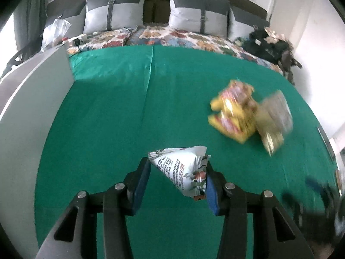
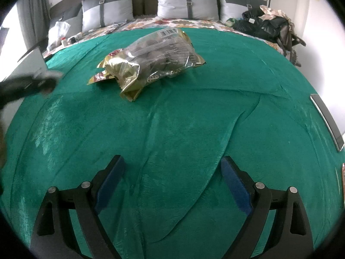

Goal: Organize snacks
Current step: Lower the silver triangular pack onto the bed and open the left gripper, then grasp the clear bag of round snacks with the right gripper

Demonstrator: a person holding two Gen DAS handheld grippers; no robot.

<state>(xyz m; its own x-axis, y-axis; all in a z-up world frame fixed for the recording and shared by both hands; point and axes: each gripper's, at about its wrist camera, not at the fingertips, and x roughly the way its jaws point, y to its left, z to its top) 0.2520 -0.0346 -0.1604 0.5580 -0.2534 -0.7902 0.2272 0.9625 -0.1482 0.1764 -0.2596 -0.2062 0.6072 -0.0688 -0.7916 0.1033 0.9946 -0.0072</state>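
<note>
My left gripper [image 1: 177, 163] is shut on a white snack packet [image 1: 179, 166] with dark print, held by its sides just above the green blanket [image 1: 107, 118]. To the far right lie blurred yellow packets [image 1: 232, 112] beside a gold and clear bag [image 1: 273, 116]. In the right wrist view that gold and clear bag [image 2: 159, 54] rests on a flat gold and red packet [image 2: 97, 78] in the middle distance. My right gripper [image 2: 172, 161] stands open over bare blanket, nothing between its blue pads. The left gripper [image 2: 41, 82] shows as a dark blur at the left edge.
A white panel or box side [image 1: 32, 108] rises along the left. Grey pillows [image 2: 185, 2] and a flowered quilt [image 1: 172, 36] sit at the head. A white plastic bag [image 1: 55, 31] lies back left, dark bags [image 2: 265, 26] back right. A flat dark slab [image 2: 325, 120] lies at the right edge.
</note>
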